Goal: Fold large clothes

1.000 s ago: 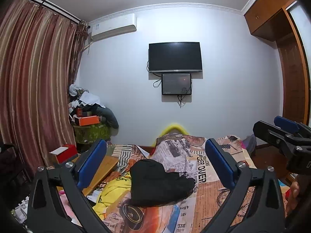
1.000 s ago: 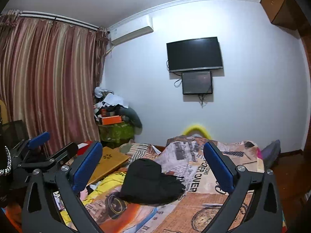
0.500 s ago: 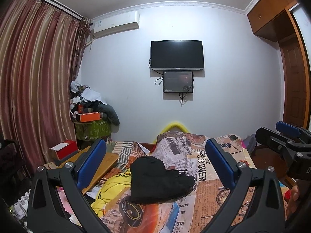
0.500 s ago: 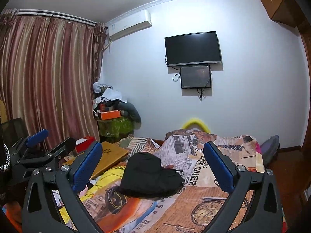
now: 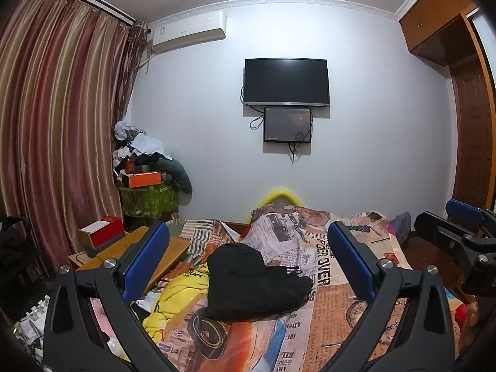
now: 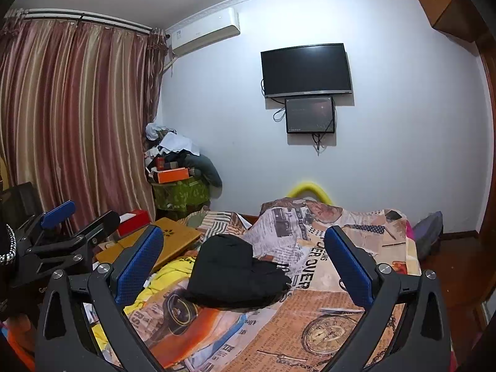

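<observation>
— On the newspaper-print bedspread (image 5: 338,282), what is seen between the blue pads?

— One black garment (image 5: 251,282) is seen lying in a rumpled heap, with one yellow garment (image 5: 176,294) partly tucked beneath its left edge. The left gripper (image 5: 248,260) is held well above the bed with its fingers spread wide, and nothing is gripped. The right gripper (image 6: 245,260) is likewise held fully apart and empty, above the same heap (image 6: 232,276).

— What is shown by one camera and not the other?

— The right gripper's side (image 5: 465,241) is caught at the right margin of the left wrist view, and the left gripper's side (image 6: 62,232) at the left margin of the right wrist view. A pocket-watch print (image 6: 331,331) on the spread is shown only by the right camera.

— And the counts?

— Two grippers and two garments are counted. On the wall, one television (image 5: 286,82) is mounted with one smaller screen (image 5: 287,125) under it and one air conditioner (image 5: 189,32) to the left. One orange box (image 5: 144,179) is seen on the corner pile, one red box (image 5: 104,231) by the curtain (image 5: 55,124).
</observation>
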Demonstrator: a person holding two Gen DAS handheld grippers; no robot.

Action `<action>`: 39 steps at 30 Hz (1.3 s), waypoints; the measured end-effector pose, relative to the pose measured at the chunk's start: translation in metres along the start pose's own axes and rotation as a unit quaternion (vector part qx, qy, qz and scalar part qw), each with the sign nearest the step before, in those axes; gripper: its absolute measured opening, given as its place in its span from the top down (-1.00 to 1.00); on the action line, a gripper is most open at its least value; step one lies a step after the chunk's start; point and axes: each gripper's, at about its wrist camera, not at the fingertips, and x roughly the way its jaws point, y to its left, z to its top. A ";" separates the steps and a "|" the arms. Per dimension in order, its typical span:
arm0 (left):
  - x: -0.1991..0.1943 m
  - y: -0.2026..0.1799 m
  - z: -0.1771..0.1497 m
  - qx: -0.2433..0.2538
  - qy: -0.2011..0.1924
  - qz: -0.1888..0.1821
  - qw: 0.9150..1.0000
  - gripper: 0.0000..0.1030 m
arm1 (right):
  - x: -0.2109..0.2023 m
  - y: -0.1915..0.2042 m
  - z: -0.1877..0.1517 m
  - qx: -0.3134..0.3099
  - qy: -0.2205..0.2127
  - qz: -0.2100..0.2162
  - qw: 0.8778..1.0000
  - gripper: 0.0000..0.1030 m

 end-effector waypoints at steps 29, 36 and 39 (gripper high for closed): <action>0.006 -0.004 -0.005 0.001 0.011 -0.013 1.000 -0.99 | -0.003 -0.001 -0.001 0.007 0.010 -0.010 1.000 -1.00; 0.006 -0.003 -0.005 0.000 0.013 -0.018 1.000 -0.99 | -0.004 -0.002 0.000 0.006 0.008 -0.011 1.000 -1.00; 0.007 -0.002 -0.004 0.001 0.015 -0.023 1.000 -0.99 | -0.003 -0.002 0.000 0.006 0.008 -0.012 1.000 -1.00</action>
